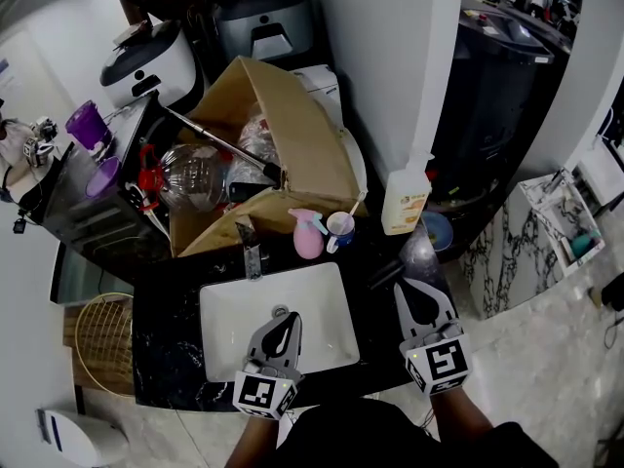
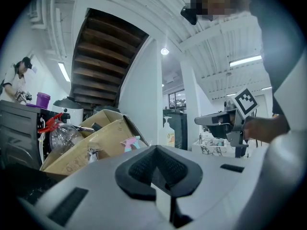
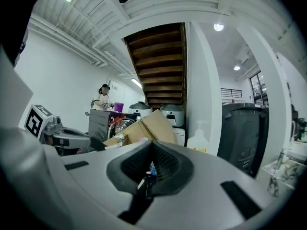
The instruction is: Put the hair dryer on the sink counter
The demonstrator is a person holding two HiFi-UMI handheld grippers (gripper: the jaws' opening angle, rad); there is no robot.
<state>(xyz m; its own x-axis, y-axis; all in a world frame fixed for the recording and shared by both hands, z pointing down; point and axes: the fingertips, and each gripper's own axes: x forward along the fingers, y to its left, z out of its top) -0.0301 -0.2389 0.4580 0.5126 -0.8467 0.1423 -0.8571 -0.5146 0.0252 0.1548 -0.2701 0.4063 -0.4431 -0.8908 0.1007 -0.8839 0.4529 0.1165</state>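
Observation:
My left gripper (image 1: pixel 289 320) is shut and empty, hanging over the front of the white sink basin (image 1: pixel 322 295). My right gripper (image 1: pixel 410 292) is shut too, with nothing in it, over the black marble counter (image 1: pixel 166 330) right of the basin. Both point toward an open cardboard box (image 1: pixel 297 139) behind the faucet (image 1: pixel 250 247). A dark object (image 1: pixel 246 191) lies in the box; I cannot tell whether it is the hair dryer. The left gripper view shows the shut left gripper (image 2: pixel 156 166) and the right gripper's body (image 2: pixel 216 120).
A pink spray bottle (image 1: pixel 307 234) and a cup (image 1: pixel 340 227) stand behind the basin. A soap bottle (image 1: pixel 405 201) and a blue bowl (image 1: pixel 437 230) sit on the right. A glass jar (image 1: pixel 190 175) lies in the box. A wicker basket (image 1: pixel 102 344) stands on the floor at the left.

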